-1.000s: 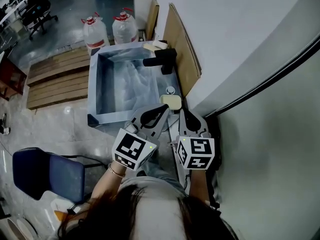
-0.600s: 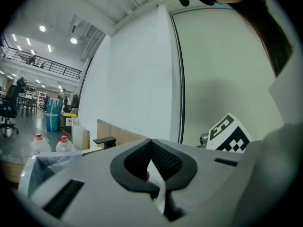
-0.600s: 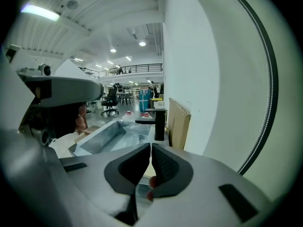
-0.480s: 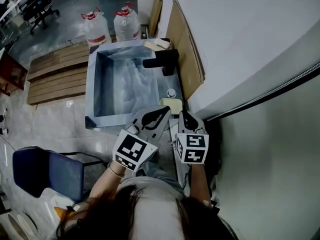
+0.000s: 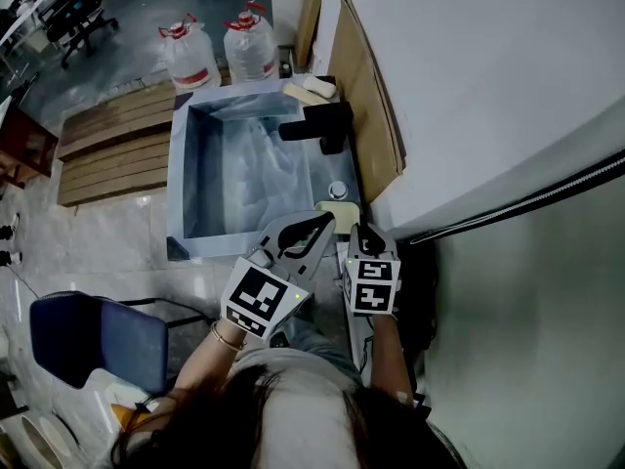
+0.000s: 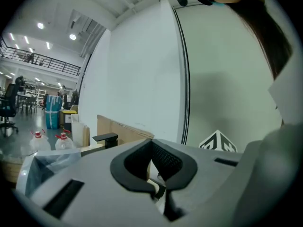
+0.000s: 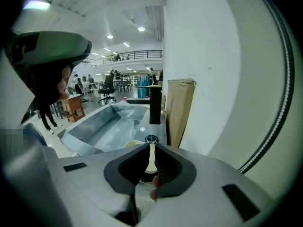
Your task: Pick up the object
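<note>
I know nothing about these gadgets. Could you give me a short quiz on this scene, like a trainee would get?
1. True or false: the faucet is white.
2. What lies on the sink ledge just ahead of the right gripper?
A) a pale block
B) a red cup
C) a spoon
3. Fill in: ___ water bottles stand on the floor beyond the sink.

Key: 1 false (it is black); 2 A; 3 two.
</note>
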